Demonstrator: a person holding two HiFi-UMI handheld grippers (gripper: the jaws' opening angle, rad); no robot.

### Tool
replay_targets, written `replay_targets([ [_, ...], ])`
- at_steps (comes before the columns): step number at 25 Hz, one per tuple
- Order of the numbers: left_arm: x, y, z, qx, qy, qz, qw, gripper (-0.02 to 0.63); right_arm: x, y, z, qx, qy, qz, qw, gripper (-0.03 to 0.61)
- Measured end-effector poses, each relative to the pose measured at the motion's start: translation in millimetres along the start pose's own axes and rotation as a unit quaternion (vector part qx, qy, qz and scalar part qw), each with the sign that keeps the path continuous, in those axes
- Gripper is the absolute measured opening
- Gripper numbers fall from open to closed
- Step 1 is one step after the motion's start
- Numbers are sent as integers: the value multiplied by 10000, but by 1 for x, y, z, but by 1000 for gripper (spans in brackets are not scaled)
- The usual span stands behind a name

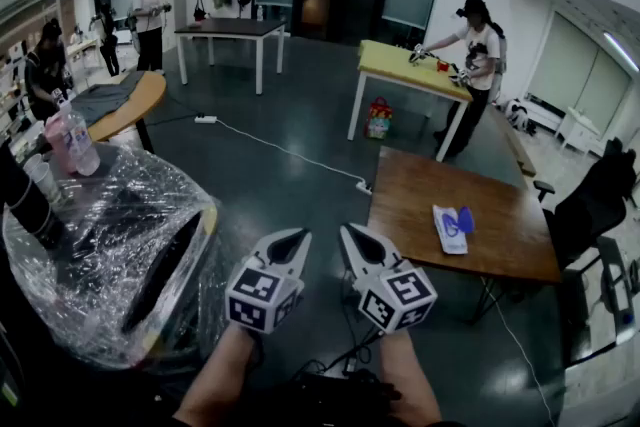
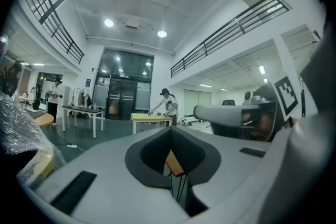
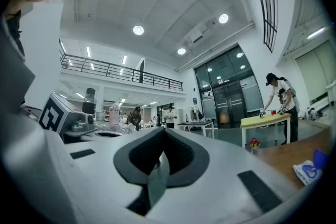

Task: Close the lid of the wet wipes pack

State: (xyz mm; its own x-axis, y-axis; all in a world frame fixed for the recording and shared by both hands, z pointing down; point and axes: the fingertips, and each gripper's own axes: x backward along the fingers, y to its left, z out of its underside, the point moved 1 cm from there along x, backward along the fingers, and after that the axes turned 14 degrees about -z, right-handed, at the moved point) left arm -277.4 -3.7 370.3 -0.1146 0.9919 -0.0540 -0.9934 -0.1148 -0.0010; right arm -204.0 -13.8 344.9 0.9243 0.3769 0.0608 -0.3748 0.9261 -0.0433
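A clear-plastic-wrapped round table [image 1: 120,215] sits at eight o'clock. A yellow-topped, white-legged table [image 1: 395,63] stands at one o'clock.

Wipes pack [image 1: 452,228]: lies on the brown bench [image 1: 420,205], too small in the head view to tell whether its lid is up or down.
Same pack, right gripper view: partly cut off at the picture's dark rim, print blurred.
Plastic-wrapped heap [image 1: 110,255]: contents hidden under the crinkled film.
Forearms [image 1: 215,385]: cut off by the bottom edge.

Lab hall: worktables [image 1: 430,185], mezzanine railing [image 2: 231,26]
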Motion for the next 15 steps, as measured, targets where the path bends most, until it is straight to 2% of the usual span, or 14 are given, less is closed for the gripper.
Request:
replay_targets([
  [10, -2, -9, 5, 38, 45, 102, 9999, 8, 1, -2, 7, -36, 4, -86, 10000, 11],
  [15, -6, -17, 8, 53, 109, 151, 9998, 8, 10, -8, 7, -90, 84, 100, 9999, 11],
])
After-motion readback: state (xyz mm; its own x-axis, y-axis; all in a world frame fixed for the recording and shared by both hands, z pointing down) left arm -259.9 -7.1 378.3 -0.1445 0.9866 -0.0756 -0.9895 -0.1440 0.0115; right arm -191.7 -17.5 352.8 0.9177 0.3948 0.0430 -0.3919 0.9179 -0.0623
